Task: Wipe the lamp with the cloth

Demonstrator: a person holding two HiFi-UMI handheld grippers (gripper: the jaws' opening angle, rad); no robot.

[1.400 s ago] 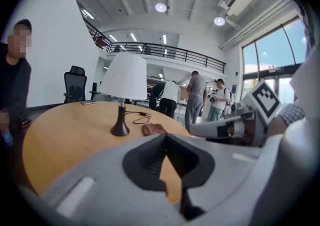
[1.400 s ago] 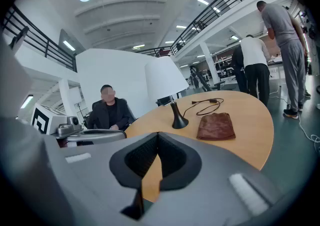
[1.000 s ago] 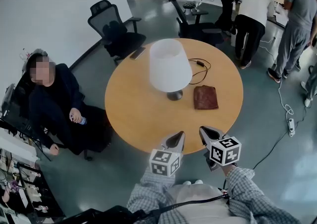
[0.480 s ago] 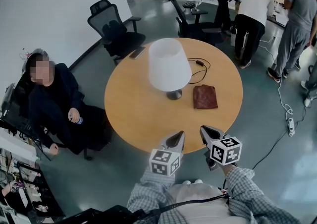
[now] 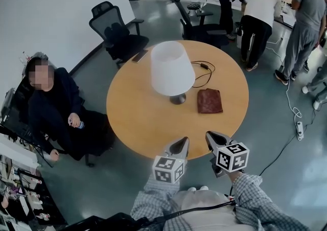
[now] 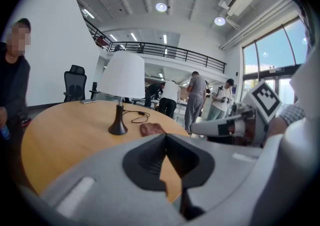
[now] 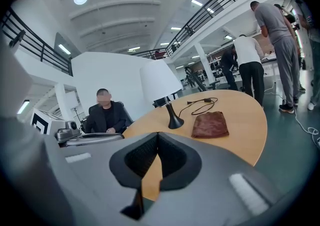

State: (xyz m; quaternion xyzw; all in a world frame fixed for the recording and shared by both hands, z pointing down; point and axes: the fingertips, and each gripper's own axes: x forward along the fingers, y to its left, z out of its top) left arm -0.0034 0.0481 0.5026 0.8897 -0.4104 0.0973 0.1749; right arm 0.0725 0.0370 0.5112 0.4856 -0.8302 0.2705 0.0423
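Lamp is standing near the middle of the round wooden table, untouched, and the cloth is lying flat just beside its base on the right, apart from it. Nearest the camera, the person's checked sleeves are reaching forward, each hand carrying a gripper. Left gripper is hovering over the near rim of the table; in the left gripper view its jaws are meeting at the tips with nothing between them. Right gripper is hovering alongside it, near but not touching, its marker cube facing up; the right gripper view is showing the same thing, jaws pressed together and empty. Both grippers are pointing across the table toward the lamp and tilting slightly downward, well apart from lamp and cloth. Past the bare tabletop, the brown cloth is sitting in a rough rectangle. The lamp's dark round base and thin stem are carrying a plain white shade. Behind the lamp a black cable is looping on the tabletop. A dark flat object is lying at the table's far left edge; what it is cannot be made out. To the left a person in dark clothes is sitting. Beyond the table black office chairs are standing, and further back several people are standing at benches.
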